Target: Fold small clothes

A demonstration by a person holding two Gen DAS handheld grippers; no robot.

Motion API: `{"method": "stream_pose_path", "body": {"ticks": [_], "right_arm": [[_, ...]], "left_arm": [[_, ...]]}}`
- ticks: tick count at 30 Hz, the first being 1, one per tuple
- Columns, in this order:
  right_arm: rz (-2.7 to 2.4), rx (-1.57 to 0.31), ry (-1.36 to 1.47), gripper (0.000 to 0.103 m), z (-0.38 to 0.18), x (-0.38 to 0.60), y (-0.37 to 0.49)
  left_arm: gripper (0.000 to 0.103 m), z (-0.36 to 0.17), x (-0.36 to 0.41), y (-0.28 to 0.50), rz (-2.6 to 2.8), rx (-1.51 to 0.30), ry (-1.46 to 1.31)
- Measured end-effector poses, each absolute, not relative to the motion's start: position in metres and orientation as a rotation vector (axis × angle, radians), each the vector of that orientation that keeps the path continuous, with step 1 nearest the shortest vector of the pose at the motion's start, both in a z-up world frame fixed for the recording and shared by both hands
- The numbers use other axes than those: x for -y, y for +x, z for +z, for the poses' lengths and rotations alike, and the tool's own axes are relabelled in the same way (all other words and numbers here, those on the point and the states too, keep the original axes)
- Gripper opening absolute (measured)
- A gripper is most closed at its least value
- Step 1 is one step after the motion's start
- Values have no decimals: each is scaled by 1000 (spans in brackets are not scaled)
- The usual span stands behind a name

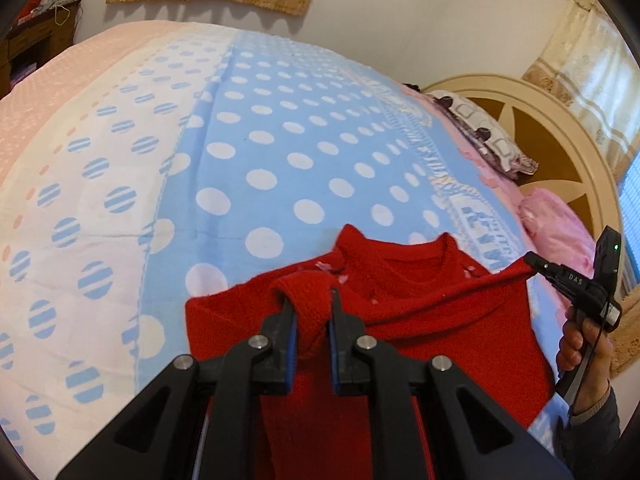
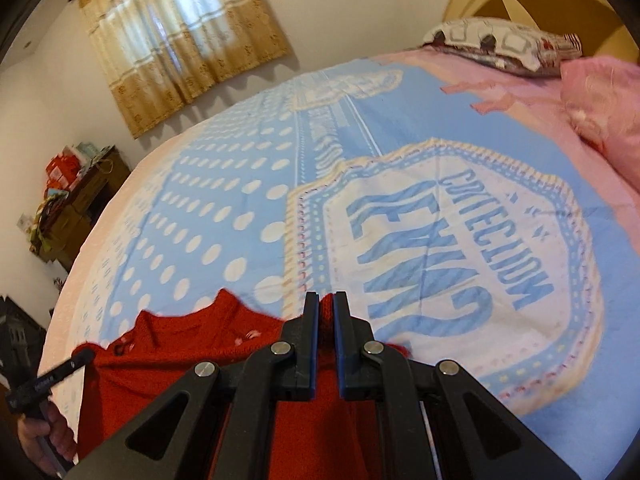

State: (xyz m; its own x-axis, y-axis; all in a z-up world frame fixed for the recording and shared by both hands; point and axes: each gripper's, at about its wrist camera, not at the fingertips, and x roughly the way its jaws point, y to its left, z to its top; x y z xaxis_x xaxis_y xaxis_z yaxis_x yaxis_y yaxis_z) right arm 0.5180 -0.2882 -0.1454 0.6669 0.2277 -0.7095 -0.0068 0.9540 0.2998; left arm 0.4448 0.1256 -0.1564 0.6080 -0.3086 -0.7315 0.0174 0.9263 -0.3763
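Your left gripper (image 1: 312, 312) pinches one shoulder of the red sweater (image 1: 420, 320), your right gripper (image 2: 327, 308) the other, stretching it flat over the bedspread (image 1: 260, 160) ahead.

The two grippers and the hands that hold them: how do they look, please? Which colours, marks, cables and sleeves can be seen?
Both the left gripper and the right gripper are matte black, with angular linkages joined by round silver pins and blue pads inside the fingers. From the left wrist view, the right gripper's side bears white letters "DAS"; a small green light glows behind it, and a thin dark cable hangs down. The right hand has a grey sleeve.
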Motion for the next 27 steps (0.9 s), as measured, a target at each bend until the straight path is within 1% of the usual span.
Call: {"method": "stream_pose_path", "body": {"ticks": [2,3,4,5,6,8,10,15,21,25,27], "right_arm": [[122,-852,287,9,-153,290,527],[110,-846,289,14,-153,291,528],[98,-830,286,32,-151,293,525],[105,-809,284,45,-147,294,520],[124,-794,278,63,-144,295,514],[144,-781,242,63,-139,290,503],[168,-787,197,64,-136,281,492],[279,-860,85,63,-145,242,454],[309,-951,-145,63,-173,201,406],[311,-956,-184,63,-181,199,385],[302,-946,-189,64,-182,199,378]], "left_arm": [[14,-160,-123,448,-179,-906,-345],[15,-160,-122,447,-170,-908,-343],[20,-159,-122,444,-158,-905,-338],[23,-156,-122,440,-147,-887,-332],[27,-151,-124,434,-123,-858,-316],[39,-143,-130,420,-90,-817,-292],[48,-136,-136,403,-62,-779,-282],[49,-141,-126,369,-37,-763,-199],[49,-175,-115,344,6,-866,-151],[59,-183,-116,328,22,-878,-160],[61,-184,-116,323,26,-880,-176]]}}
